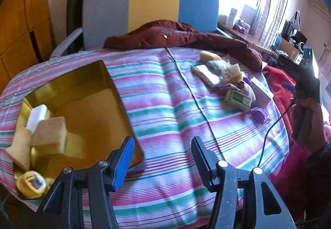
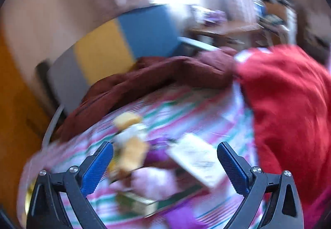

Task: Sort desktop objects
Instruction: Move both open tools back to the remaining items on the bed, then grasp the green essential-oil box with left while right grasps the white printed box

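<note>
A gold tray (image 1: 99,105) lies on the left of the striped bedcover (image 1: 175,105). It holds two tan sponges (image 1: 50,136), a white object (image 1: 37,115) and yellow socks (image 1: 31,184). My left gripper (image 1: 162,142) hovers just past the tray's right edge, open with nothing between its fingers. Loose things are piled to the right: sponges (image 1: 231,73), a green box (image 1: 238,98), a white box (image 1: 261,89) and a purple item (image 1: 258,115). The blurred right wrist view shows my right gripper (image 2: 165,146) wide open above that pile, over a sponge (image 2: 133,156) and the white box (image 2: 196,160), holding nothing.
A maroon jacket (image 1: 186,38) lies across the far side of the bed before a grey, yellow and blue headboard (image 1: 153,5). Red cloth (image 2: 289,105) is bunched at the right. A black cable (image 1: 273,125) trails over the cover. A cluttered desk (image 1: 248,38) stands beyond.
</note>
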Available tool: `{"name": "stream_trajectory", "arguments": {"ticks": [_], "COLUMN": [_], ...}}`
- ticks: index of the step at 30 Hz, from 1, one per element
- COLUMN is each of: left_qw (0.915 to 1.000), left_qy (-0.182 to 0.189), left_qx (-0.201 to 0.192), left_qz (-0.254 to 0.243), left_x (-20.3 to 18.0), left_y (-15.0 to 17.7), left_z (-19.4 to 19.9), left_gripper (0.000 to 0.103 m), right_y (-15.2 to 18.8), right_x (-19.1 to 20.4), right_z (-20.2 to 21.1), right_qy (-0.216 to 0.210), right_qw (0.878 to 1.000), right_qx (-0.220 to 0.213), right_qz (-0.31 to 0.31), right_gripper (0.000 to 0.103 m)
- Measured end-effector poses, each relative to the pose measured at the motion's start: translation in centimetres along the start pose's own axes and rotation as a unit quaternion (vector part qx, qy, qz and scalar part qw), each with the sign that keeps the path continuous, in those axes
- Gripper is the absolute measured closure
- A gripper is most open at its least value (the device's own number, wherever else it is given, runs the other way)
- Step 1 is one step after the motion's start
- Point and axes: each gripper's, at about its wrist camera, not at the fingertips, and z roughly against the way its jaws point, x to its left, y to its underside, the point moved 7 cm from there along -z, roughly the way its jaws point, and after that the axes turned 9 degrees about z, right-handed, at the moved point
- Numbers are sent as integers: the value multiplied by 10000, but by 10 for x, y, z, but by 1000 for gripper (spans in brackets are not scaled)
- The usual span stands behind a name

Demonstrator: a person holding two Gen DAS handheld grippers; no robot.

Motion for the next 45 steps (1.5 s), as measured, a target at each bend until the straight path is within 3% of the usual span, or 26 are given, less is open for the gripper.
{"name": "stream_trajectory", "arguments": {"ticks": [2,5,9,20,25,31,36,45], "left_qw": [9999,9990,9971,9928,9874,9780,9728,9727], "left_qy": [84,230,435,629,859,1022,1197,1018], "left_qx": [124,374,591,888,551,366,443,739], "left_qz": [-19,-85,-203,-491,-1207,-1783,-1936,-1949], "left_x": [-9,-27,-52,-109,-148,-182,-196,-201], "left_y": [4,12,15,0,-14,-27,-33,-36], "left_z": [-10,-27,-46,-101,-113,-131,-146,-178], "left_gripper": [45,46,46,44,19,12,11,13], "right_y": [7,6,12,19,22,24,24,24], "right_x": [-29,-56,-63,-39,-34,-31,-32,-33], "right_z": [-10,-10,-12,-27,-32,-36,-38,-42], "right_qy": [135,-48,-207,-471,-500,-488,-470,-361], "right_qw": [9975,9913,9859,9888,9889,9893,9894,9901], "right_qx": [296,262,372,678,793,898,913,976], "right_qz": [-623,-1287,-1621,-1244,-1151,-1039,-1024,-945], "right_gripper": [2,2,2,2,1,1,1,0]}}
